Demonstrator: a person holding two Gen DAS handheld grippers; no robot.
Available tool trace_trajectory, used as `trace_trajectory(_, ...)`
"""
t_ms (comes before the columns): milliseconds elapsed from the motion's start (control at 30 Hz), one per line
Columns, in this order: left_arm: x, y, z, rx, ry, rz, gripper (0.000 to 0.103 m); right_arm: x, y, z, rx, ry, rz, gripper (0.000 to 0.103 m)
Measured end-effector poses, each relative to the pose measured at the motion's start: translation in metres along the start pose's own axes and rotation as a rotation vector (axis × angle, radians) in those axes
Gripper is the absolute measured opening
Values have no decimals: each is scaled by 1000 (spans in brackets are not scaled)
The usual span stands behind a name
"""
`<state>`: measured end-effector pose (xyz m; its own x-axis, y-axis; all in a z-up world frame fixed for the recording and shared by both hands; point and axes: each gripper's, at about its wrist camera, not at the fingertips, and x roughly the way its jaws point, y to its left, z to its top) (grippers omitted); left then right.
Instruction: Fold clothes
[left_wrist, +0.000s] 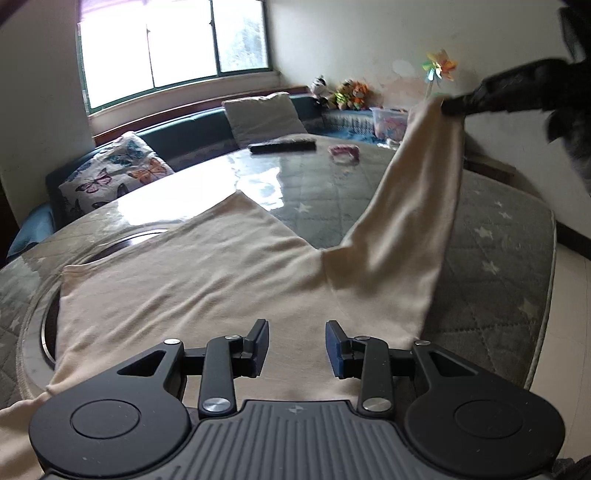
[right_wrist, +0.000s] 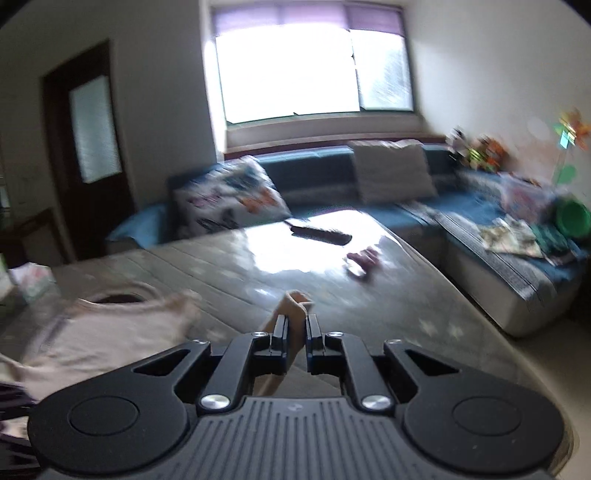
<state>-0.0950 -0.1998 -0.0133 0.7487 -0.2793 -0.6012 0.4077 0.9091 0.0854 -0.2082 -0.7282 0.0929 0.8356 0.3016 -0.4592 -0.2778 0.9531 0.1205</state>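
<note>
A cream long-sleeved top (left_wrist: 207, 280) lies spread on the quilted table (left_wrist: 498, 258). My left gripper (left_wrist: 297, 347) is open and empty, low over the top's near part. My right gripper (right_wrist: 296, 328) is shut on the cuff of the cream sleeve (right_wrist: 293, 302) and holds it up in the air. In the left wrist view the right gripper (left_wrist: 454, 105) shows at the upper right, with the sleeve (left_wrist: 413, 206) stretched from the body up to it. The right wrist view is blurred; the top's body (right_wrist: 107, 328) lies at its lower left.
A dark flat object (left_wrist: 282, 144) and a pink thing (left_wrist: 345, 152) lie at the table's far side. A blue sofa with cushions (left_wrist: 110, 173) runs behind the table, with plush toys (left_wrist: 347, 94) and a clear box (left_wrist: 389, 122) at the right.
</note>
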Motion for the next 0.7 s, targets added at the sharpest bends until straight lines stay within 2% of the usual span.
trace_trajectory(100, -10, 13, -4, -30, -17, 23, 37, -13, 25, 16, -52, -34, 57, 8)
trace_trajectory(367, -39, 48, -21, -119, -47, 94, 37, -27, 130, 46, -229, -74, 297, 8)
trace_trajectory(567, -61, 66, -40, -172, -45, 152, 42, 0, 212, 35, -352, -15, 461, 8)
trace_trajectory(700, -70, 76, -51, -208, -32, 190, 43, 18, 248, 18, -396, 57, 541, 11)
